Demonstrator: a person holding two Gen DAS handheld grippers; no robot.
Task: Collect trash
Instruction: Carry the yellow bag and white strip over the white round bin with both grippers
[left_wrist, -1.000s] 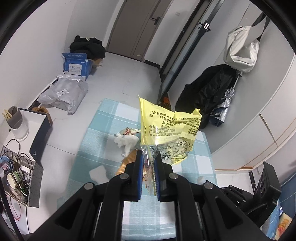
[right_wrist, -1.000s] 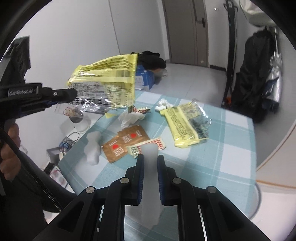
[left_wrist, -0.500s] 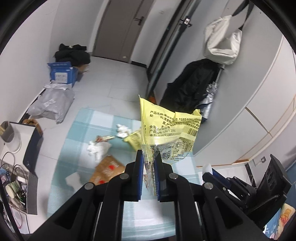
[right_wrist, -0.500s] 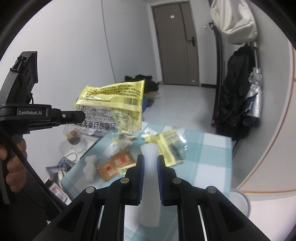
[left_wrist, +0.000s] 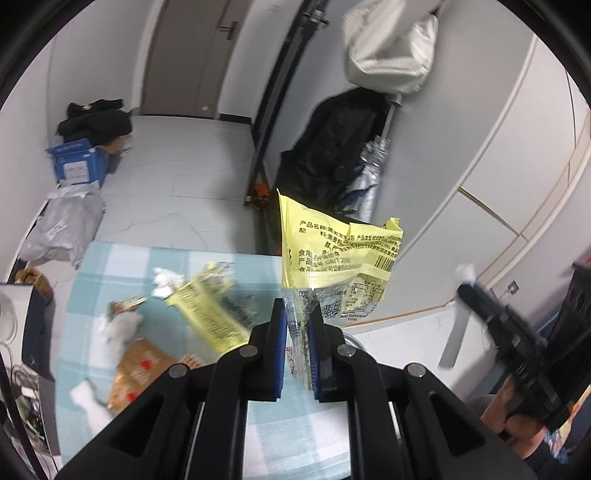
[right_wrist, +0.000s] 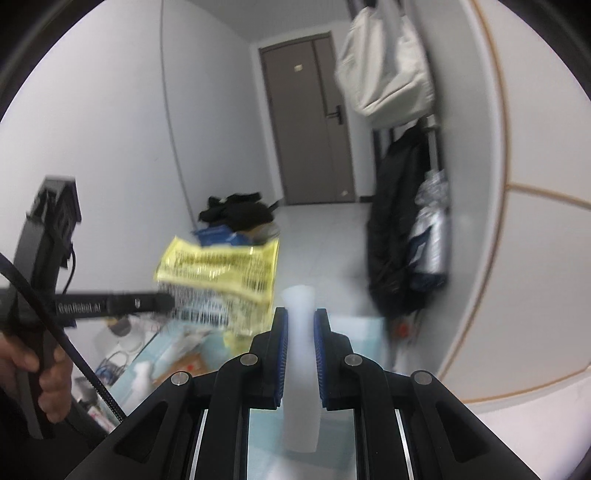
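Two pieces of trash were found lifted clear of the desk (left_wrist: 110, 258). The left hand-held gripper (left_wrist: 297, 325) was clamped on a yellow wrapper (left_wrist: 332, 254); the right hand-held gripper (right_wrist: 298, 325) was pinched narrow on a white crumpled strip (right_wrist: 298, 350).

Left to collect on the checked cloth, by left wrist view: a second yellow wrapper (left_wrist: 210, 314) at 9 o'clock of the held one, tissue wads (left_wrist: 166, 282), brown sachets (left_wrist: 142, 365). No bin could be made out.

Room: grey door (right_wrist: 310, 122) at 12 o'clock, dark coat (right_wrist: 399, 229) and pale bag (right_wrist: 384, 70) hung at 1 o'clock, blue box (left_wrist: 75, 168) on the floor.
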